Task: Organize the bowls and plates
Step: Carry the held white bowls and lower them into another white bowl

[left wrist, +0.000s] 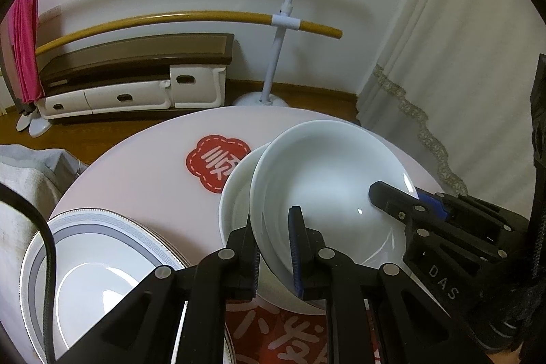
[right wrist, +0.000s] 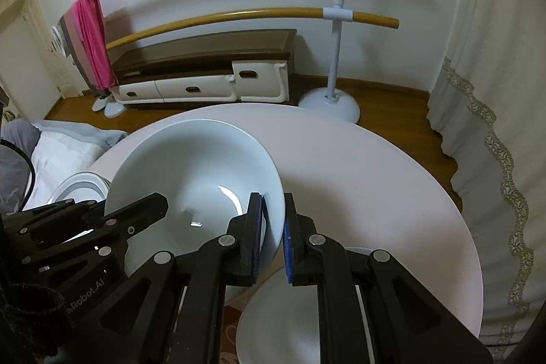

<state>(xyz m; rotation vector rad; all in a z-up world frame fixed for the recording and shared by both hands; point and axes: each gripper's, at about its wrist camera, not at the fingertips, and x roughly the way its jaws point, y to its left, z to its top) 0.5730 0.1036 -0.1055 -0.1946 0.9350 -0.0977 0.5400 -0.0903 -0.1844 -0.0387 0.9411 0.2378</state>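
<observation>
A white bowl (left wrist: 327, 173) is held tilted above the round table (left wrist: 143, 173); it also shows in the right wrist view (right wrist: 194, 159). My left gripper (left wrist: 273, 248) is shut on its near left rim. My right gripper (right wrist: 273, 227) is shut on its right rim, and shows from the side in the left wrist view (left wrist: 402, 207). A second white bowl (left wrist: 235, 193) sits just behind and under the held one. A stack of grey-banded plates (left wrist: 112, 241) lies at the table's left. Another white dish (right wrist: 273, 323) lies under my right gripper.
The table has a red printed badge (left wrist: 215, 166) and a red print at its near edge (left wrist: 273, 336). Behind it stand a clothes rack (left wrist: 290, 19) with a pink cloth (left wrist: 24, 40), a low cabinet (left wrist: 136, 81) and a white curtain (left wrist: 460, 57).
</observation>
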